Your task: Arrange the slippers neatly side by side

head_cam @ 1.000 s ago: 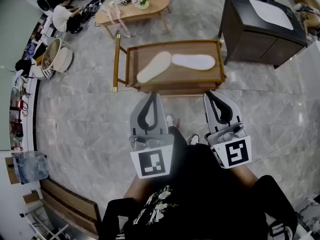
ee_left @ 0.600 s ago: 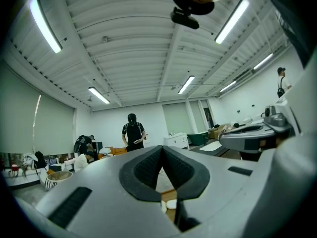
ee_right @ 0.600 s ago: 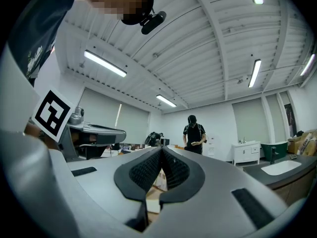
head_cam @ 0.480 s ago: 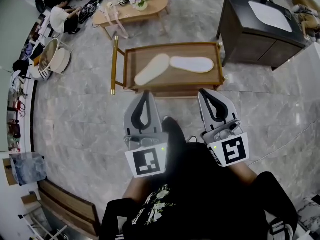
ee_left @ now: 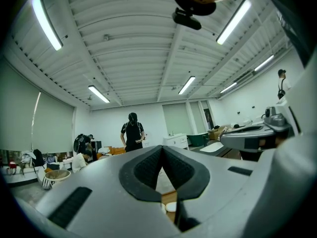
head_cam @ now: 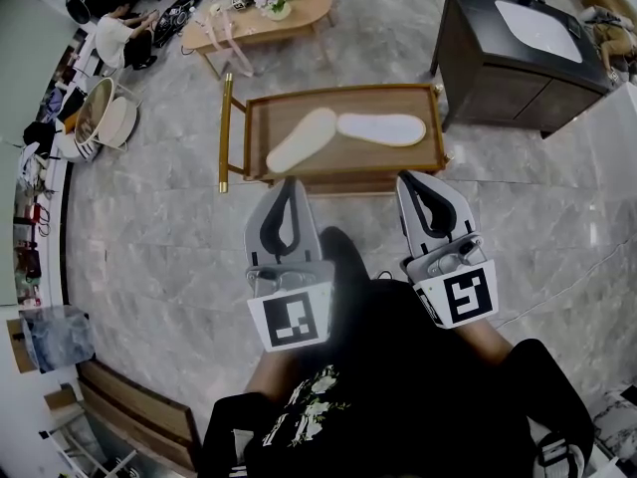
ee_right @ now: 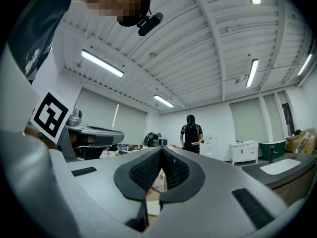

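Bearing markers (head_cam: 293, 322): left tongs (head_cam: 290, 182), right tongs (head_cam: 411, 178)

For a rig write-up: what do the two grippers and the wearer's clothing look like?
The left gripper and right gripper are pale grey, tapering shells with black textured jaw pads. Each carries a white cube with a black square marker. The person wears a black top with a white print.

Left gripper (head_cam: 291, 189) and right gripper (head_cam: 418, 183) are held side by side, both closed and empty.
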### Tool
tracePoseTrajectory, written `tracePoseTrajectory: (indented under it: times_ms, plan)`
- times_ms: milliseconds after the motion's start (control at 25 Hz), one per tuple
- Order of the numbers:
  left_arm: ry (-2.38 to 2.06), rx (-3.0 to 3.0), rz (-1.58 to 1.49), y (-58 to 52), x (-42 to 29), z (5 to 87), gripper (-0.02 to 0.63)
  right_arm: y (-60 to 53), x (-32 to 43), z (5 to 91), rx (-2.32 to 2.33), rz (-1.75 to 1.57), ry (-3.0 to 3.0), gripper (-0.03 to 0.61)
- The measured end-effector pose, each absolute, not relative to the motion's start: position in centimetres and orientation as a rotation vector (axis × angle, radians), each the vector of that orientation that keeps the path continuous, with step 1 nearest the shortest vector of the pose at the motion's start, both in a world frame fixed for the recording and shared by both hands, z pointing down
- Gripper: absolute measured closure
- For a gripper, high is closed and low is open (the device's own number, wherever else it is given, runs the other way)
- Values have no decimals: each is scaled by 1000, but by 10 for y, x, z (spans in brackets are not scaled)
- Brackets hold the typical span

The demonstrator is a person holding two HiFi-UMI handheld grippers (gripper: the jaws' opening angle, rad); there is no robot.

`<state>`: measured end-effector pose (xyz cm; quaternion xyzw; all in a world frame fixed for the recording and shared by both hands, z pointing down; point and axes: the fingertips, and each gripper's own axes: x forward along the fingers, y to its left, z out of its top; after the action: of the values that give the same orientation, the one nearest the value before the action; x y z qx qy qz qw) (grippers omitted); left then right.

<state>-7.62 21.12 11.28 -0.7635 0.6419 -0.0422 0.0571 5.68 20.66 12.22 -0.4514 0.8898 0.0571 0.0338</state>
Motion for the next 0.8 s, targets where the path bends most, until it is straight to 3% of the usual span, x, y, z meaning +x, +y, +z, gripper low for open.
tracePoseTrajectory:
  times_ms: [800]
  plan:
    - [1964, -2324, -135, 158, -114, 117, 612, 149, 18, 124, -1371, 151, 2769, 580]
